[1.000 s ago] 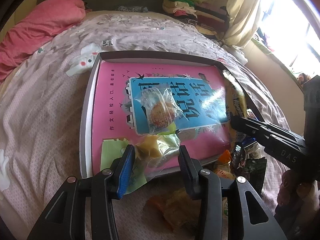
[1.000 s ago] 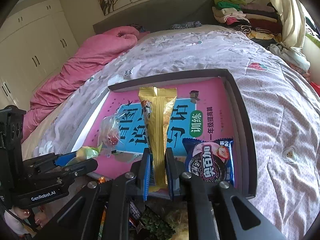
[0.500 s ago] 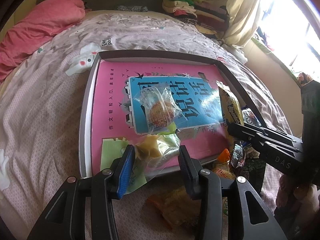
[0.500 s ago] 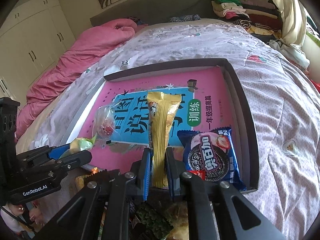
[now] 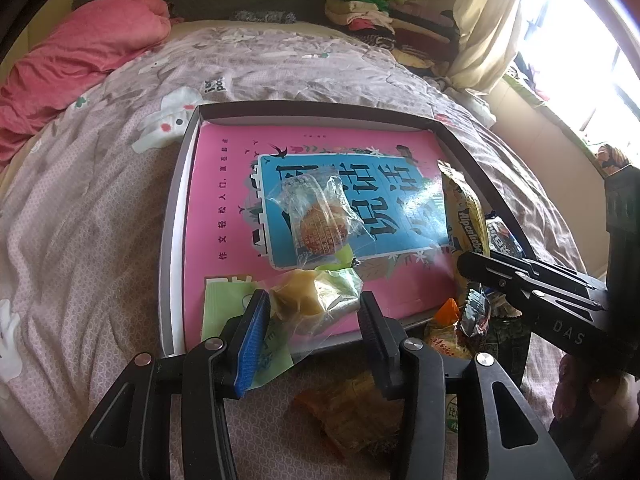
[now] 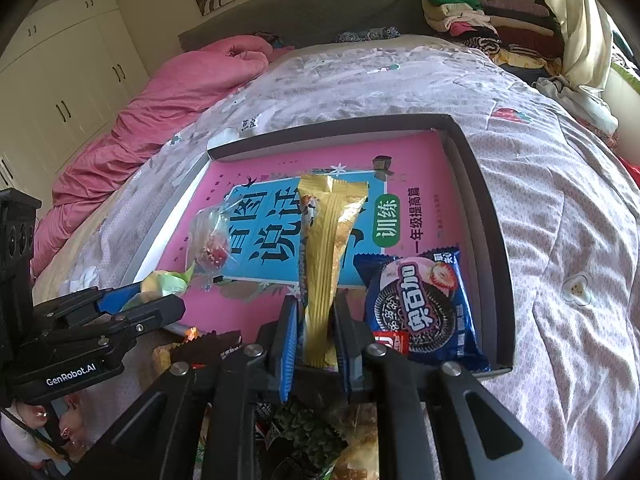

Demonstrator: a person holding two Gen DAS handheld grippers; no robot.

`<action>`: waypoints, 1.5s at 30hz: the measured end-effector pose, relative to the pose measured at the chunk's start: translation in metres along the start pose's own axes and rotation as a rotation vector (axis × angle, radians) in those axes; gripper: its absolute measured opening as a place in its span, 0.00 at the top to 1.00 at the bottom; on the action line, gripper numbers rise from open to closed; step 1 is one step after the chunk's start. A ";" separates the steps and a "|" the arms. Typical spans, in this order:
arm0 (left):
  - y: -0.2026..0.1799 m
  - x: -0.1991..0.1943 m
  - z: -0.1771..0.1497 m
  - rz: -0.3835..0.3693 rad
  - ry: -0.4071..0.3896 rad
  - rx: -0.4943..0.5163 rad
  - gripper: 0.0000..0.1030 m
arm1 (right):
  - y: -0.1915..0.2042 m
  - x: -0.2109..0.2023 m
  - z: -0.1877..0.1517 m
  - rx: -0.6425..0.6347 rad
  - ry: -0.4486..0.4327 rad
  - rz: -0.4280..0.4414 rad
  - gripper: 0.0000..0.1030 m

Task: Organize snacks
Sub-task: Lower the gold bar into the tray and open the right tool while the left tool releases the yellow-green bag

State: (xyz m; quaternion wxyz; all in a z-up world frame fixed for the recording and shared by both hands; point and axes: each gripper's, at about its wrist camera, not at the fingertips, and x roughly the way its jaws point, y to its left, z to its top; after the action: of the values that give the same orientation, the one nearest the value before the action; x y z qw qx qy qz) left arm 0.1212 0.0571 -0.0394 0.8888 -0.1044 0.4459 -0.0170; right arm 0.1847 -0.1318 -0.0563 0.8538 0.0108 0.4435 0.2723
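Left wrist: I have the left gripper (image 5: 310, 316) parked, fingers apart, around the green-wrapped pastry (image 5: 316, 294) at the tray's (image 5: 320, 114) near edge.
Nothing has moved on this side over the last second; the wrapper sits between the pads without being pinched, so I read it as released or not yet gripped. The clear-wrapped cookie (image 5: 318, 220) lies just beyond it on the pink book (image 5: 224, 208). Loose packets remain on the bed below the tray.

Right wrist: the right gripper (image 6: 316, 328) is clamped on the gold bar (image 6: 326, 256), which has dropped lower and nearer over the last second.
It now lies along the book, just beside the blue Oreo pack (image 6: 420, 304) and possibly touching it. Looks like placement is nearly done; my next step is probably opening up and backing out.
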 end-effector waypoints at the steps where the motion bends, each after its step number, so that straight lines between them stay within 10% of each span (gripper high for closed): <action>1: 0.000 0.000 0.000 0.001 0.000 0.000 0.54 | 0.000 0.000 0.000 0.001 -0.002 -0.001 0.83; 45: 0.003 -0.024 0.004 -0.017 -0.058 -0.008 0.29 | -0.012 -0.033 0.000 0.071 -0.084 0.016 0.65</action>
State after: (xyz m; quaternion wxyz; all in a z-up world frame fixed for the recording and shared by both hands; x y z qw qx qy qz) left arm 0.1100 0.0638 -0.0187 0.9008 -0.1120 0.4190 -0.0196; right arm 0.1749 -0.1575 -0.0352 0.8685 0.0561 0.4169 0.2623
